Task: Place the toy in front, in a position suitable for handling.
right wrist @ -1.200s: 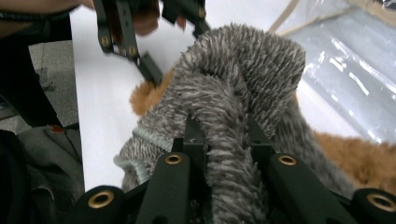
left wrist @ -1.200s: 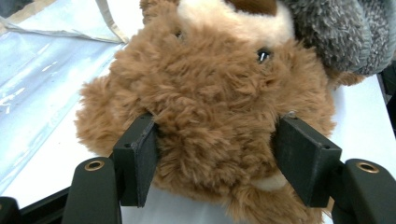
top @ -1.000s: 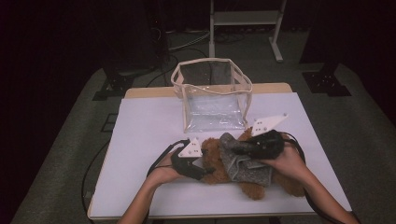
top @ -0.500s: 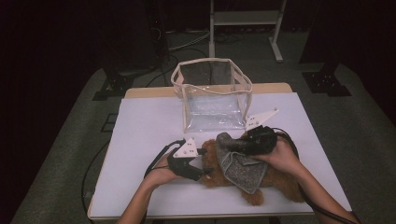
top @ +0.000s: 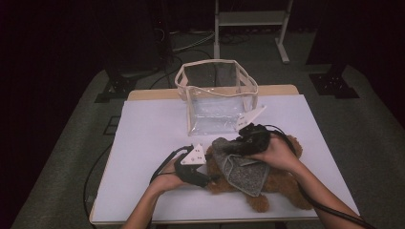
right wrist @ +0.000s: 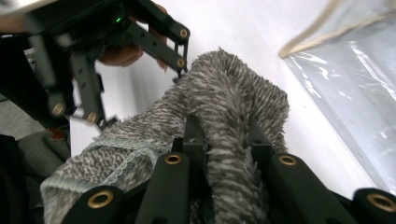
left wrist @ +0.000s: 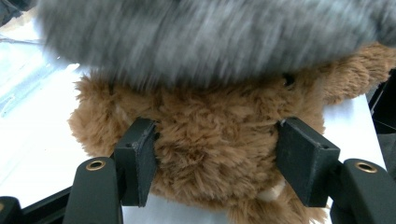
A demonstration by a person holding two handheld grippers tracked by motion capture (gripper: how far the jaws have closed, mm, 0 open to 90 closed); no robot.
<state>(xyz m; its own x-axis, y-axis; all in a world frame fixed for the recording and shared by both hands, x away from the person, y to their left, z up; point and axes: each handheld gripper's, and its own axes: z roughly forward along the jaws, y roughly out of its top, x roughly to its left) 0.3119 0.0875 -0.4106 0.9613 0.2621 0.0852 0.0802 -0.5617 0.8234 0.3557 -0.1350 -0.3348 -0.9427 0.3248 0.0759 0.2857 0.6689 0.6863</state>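
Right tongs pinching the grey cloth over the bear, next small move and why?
Probably keep drawing the grey cloth across the teddy bear. The right tongs are shut on a fold, the left tongs clamp the bear, and brown fur shows uncovered below the cloth.

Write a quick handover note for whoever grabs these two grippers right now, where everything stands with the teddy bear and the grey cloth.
Left gripper: jaws either side of the brown teddy bear, pads pressing its fur; they have just been closing further.
Right gripper: shut on a fold of the grey cloth, lifting it over the bear.
Bear lies on the white table, near the front edge; the cloth drapes its upper part.
Clear bag stands open behind, nothing visible inside.
Done: both things gripped.
Left, probably: finish with the cloth; possibly bag both.
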